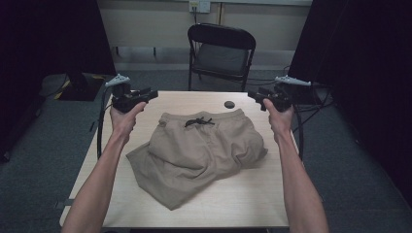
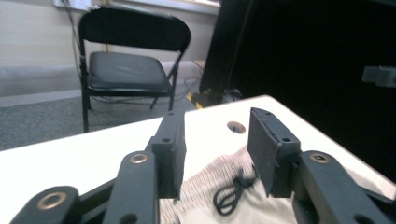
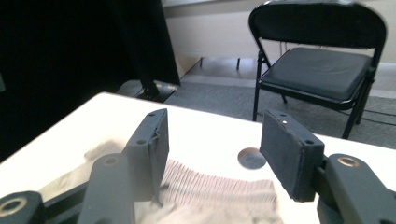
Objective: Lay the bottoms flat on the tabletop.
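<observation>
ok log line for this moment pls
left gripper open, empty | right gripper open, empty | shorts crumpled on table, waistband far side

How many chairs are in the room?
1. A black folding chair stands on the floor beyond the far edge of the table. More might be hidden in the dark areas at either side.

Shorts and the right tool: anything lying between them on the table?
In the high view, only bare table top separates the right tool from the shorts; the dark round hole sits just beyond the waistband.
</observation>
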{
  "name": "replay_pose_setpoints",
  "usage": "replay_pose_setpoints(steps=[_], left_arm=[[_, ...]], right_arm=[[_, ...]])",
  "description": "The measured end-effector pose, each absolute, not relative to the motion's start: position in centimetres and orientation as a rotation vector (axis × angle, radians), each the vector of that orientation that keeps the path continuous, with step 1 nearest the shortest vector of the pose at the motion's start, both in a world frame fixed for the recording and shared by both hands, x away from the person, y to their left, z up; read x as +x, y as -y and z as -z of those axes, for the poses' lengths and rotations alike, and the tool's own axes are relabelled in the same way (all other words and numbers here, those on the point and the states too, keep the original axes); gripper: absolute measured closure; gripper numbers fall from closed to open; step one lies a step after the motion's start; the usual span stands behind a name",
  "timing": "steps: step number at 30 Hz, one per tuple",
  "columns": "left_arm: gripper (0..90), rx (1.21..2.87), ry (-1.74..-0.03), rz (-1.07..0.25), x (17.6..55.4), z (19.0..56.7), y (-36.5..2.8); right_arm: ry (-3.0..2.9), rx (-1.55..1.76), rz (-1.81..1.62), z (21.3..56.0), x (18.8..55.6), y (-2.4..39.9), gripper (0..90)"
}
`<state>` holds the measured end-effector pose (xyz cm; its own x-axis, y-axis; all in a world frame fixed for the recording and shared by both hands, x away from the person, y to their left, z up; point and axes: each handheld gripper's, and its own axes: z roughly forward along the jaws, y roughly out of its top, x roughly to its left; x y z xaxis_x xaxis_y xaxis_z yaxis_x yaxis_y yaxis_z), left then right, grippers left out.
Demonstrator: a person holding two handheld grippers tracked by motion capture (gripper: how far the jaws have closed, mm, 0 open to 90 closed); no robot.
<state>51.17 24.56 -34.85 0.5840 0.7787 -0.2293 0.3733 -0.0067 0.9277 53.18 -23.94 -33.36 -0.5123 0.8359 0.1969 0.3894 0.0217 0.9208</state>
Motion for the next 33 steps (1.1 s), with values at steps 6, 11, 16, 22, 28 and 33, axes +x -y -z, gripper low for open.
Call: replay_pose_setpoints(steps=[6,11,16,22,28,33], left_arm=[[68.6,1.663,-0.946,-0.364,49.0,37.0,-24.2],[80.4,1.718,-0.895,-0.32,46.5,38.9,-24.4],[75.5,1.75,-0.906,-0.278,43.6,41.3,-25.0],[65.2,1.795,-0.899,-0.223,41.2,43.3,-24.9],[51.0,1.851,-0.946,-0.192,39.3,46.0,-25.3],[38.8,1.881,-0.991,-0.191,39.3,47.5,-25.7]], right_arm=[[-1.994,1.195,-1.495,35.7,50.1,22.6,43.8],[-2.051,1.155,-1.498,37.4,47.6,21.1,46.7],[-2.113,1.113,-1.524,39.2,45.2,19.1,53.2],[-2.226,1.064,-1.506,41.4,43.5,16.4,51.6],[-2.335,1.019,-1.469,43.3,43.0,13.7,38.6],[-2.424,0.984,-1.424,45.2,43.1,10.6,30.2]])
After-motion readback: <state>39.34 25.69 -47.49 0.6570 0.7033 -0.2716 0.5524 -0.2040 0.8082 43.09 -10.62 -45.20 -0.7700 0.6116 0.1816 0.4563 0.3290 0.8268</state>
